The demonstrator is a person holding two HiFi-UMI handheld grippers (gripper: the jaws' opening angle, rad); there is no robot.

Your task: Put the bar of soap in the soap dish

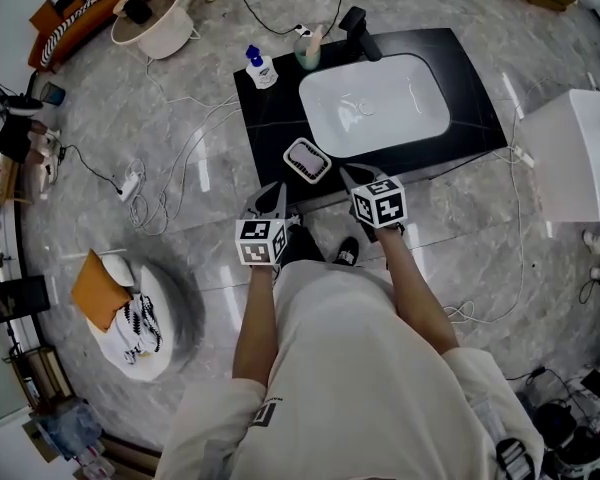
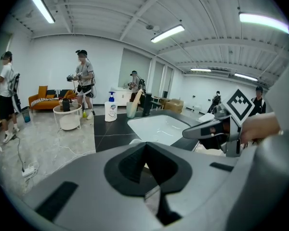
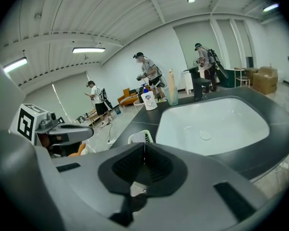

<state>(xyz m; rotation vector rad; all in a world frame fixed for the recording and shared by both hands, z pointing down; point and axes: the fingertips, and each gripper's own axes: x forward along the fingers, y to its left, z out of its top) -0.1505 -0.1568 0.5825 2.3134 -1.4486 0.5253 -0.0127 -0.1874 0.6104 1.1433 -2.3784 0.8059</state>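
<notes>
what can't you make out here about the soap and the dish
- Head view: the soap dish is too small to tell whether the bar of soap lies in it.
- Right gripper view: the right gripper itself covers most of the soap dish.
- Pump bottle: label print is too small to read in any view.

You stand on a grey marbled floor (image 1: pixel 100 108), white cables (image 1: pixel 180 158) trailing across it. Ahead: black counter (image 1: pixel 270 118), white basin (image 1: pixel 375 103). Orange sofa (image 2: pixel 47 96) against white wall (image 2: pixel 53 66). Ceiling strip lights (image 2: pixel 167 32) lit.
</notes>
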